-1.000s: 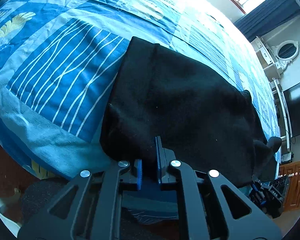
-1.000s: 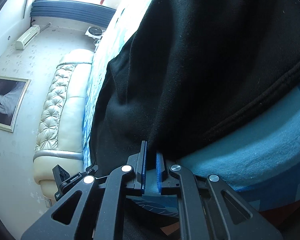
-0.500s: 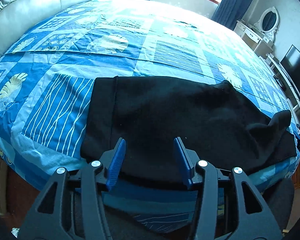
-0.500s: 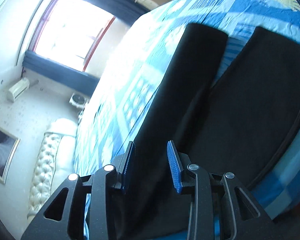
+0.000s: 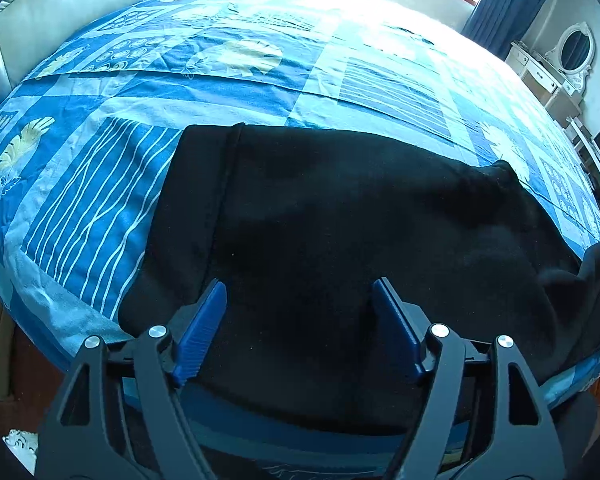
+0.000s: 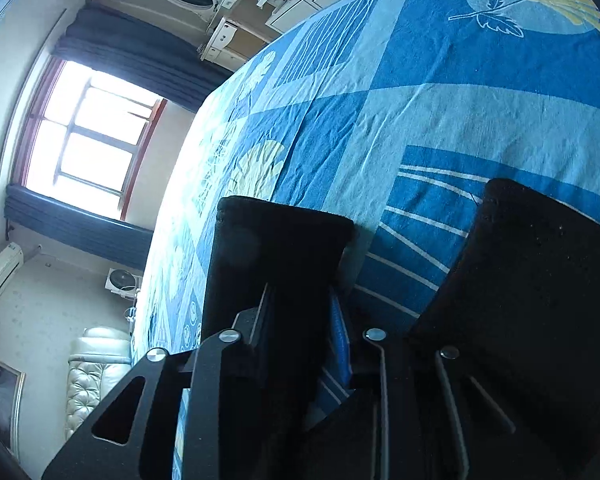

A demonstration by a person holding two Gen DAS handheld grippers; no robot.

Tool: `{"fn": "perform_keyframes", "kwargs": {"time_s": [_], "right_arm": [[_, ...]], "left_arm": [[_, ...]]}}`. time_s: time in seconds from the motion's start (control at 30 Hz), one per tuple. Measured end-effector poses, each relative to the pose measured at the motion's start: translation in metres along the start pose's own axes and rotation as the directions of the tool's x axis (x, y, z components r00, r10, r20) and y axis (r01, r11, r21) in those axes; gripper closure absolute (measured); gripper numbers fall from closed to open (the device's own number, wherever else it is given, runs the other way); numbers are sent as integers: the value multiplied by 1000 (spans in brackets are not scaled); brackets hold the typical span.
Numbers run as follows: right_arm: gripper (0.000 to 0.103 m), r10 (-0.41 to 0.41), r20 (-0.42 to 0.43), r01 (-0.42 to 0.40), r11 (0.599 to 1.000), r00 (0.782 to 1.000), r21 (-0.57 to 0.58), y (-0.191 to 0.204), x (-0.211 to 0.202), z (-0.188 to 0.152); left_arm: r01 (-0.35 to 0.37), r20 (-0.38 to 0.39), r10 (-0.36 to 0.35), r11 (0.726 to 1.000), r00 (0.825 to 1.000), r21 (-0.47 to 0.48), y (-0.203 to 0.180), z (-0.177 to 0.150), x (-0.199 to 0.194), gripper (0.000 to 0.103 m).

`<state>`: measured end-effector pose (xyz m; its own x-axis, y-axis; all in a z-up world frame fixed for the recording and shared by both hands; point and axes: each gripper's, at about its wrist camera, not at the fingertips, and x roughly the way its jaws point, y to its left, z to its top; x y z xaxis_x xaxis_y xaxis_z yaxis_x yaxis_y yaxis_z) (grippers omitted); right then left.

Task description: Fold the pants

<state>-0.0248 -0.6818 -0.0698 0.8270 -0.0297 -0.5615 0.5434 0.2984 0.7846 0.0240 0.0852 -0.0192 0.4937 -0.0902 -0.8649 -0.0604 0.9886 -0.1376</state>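
Observation:
The black pants lie flat on the blue patterned bedspread, waistband to the left, near the bed's front edge. My left gripper is open and empty, its blue pads spread wide just above the near edge of the pants. In the right wrist view two pant legs show: one runs between the jaws and the other lies to the right. My right gripper is open around the leg, its blue pad beside the fabric.
A white padded headboard stands at the far left. A window with dark blue curtains and a white dresser with an oval mirror lie beyond the bed. The bed's front edge drops to the floor.
Both grippers let go of the pants and opened. The left one pulled back and rose. The right one swung round and now looks along a pant leg.

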Motion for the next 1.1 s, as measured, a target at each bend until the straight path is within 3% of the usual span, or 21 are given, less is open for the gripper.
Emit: {"fn": "perform_keyframes", "kwargs": {"time_s": [0.23, 0.33, 0.47, 0.67, 0.8, 0.9, 1.0, 1.1], "right_arm": [[98, 112, 60, -111, 994, 992, -6, 3, -67, 5], [98, 98, 89, -96, 995, 991, -34, -7, -108, 3], [99, 14, 105, -12, 1000, 994, -19, -43, -144, -12], [99, -54, 66, 47, 994, 996, 103, -106, -139, -31], [99, -50, 30, 48, 997, 998, 63, -114, -131, -34], [90, -97, 39, 96, 995, 995, 35, -103, -145, -27], [86, -136, 94, 145, 985, 986, -98, -76, -161, -8], [55, -137, 74, 152, 955, 988, -256, -43, -143, 19]], "left_arm": [[-10, 6, 10, 1000, 1000, 13, -3, -3, 0, 23], [-3, 6, 3, 1000, 1000, 10, -2, -4, 0, 22], [-1, 6, 0, 1000, 1000, 17, -4, -6, -1, 21], [-2, 5, 2, 1000, 1000, 14, -5, -7, -1, 19], [-7, 7, 6, 1000, 1000, 19, -6, -7, -1, 19], [-8, 7, 7, 1000, 1000, 21, -6, -6, 0, 19], [-9, 8, 9, 1000, 1000, 21, -6, -7, 0, 18], [-16, 7, 16, 1000, 1000, 23, -7, -6, 1, 18]]}}
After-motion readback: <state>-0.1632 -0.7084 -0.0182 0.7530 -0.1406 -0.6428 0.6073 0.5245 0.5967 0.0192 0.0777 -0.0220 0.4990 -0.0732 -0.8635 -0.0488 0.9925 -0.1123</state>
